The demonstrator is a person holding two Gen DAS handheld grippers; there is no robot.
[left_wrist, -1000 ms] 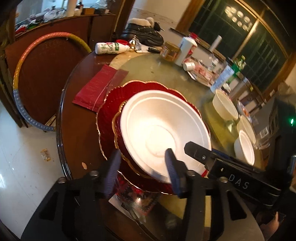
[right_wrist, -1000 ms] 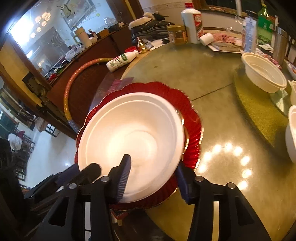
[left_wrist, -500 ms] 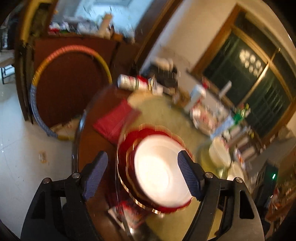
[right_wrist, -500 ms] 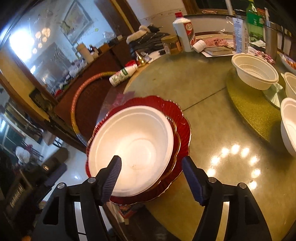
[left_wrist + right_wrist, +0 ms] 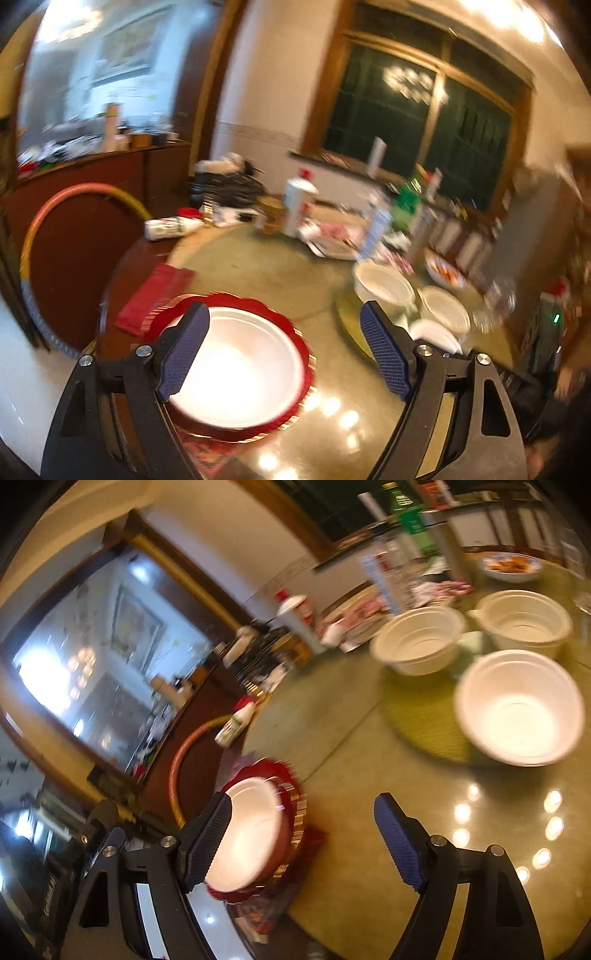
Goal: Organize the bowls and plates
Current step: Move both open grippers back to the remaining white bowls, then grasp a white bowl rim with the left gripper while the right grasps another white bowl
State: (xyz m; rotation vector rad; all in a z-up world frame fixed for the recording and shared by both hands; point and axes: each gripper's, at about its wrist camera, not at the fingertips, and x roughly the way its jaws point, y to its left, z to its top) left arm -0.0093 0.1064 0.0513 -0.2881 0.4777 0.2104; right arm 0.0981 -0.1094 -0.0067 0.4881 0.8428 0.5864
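Observation:
A white plate rests on stacked red scalloped plates near the table's front edge, seen also as white plate on red plates. My left gripper hangs above and behind it, its jaws still opening, nothing between them. My right gripper is likewise opening and empty, turned toward the right of the stack. Three white bowls sit on a greenish turntable; the bowls show in the left view too.
Bottles, jars and packets crowd the far side of the round table. A red cloth lies left of the plates. A hoop leans on a cabinet beyond the table's left edge. A food dish stands far right.
Both grippers let go of the white plate, opened wide and drew back and up. The right view swung right toward the bowls; the plate stack stays put.

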